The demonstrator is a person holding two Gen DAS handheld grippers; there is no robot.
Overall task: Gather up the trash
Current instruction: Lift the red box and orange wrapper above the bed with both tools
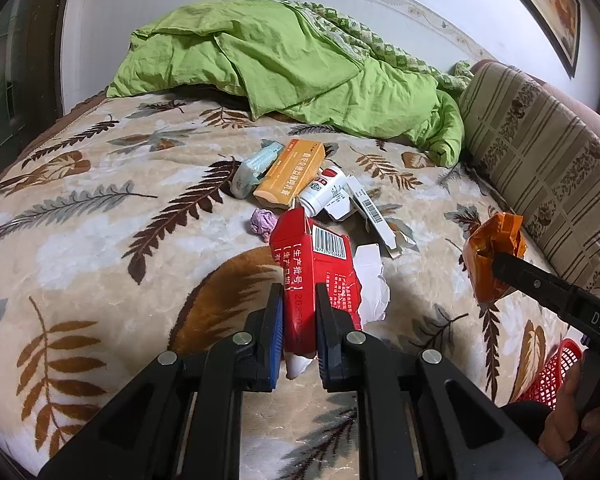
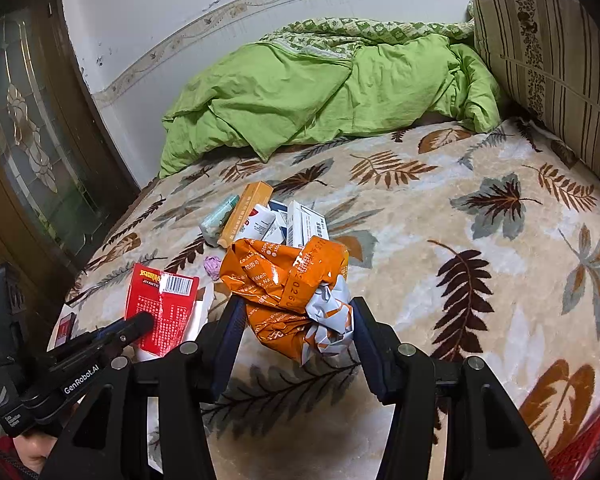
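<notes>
Left gripper (image 1: 298, 308): clenched on a torn red box (image 1: 312, 276), held above the leaf-print blanket (image 1: 100, 240). The box's lower end is hidden between the pads; its white inner flap hangs torn at the right edge.

Right gripper (image 2: 298, 320): grasping a crumpled orange wrapper (image 2: 284, 284), jaws about half apart with the pads pressing its sides. The wrapper covers part of the litter behind it. In the left wrist view only one finger of this gripper shows, the rest cut off at the frame edge.

Remaining trash lies in a pile at mid-bed: an orange box (image 1: 292, 172), a white bottle (image 1: 324, 194) with a red label, a pale green packet (image 1: 256, 168) half under the orange box, a white carton (image 1: 374, 212) lying open, and a small purple wad (image 1: 262, 220). Print on these is too small to read.

A red basket (image 1: 556, 372) is cut off at the lower right. A green quilt (image 1: 284, 64) is heaped at the far side, a striped cushion (image 1: 540, 152) at right.
</notes>
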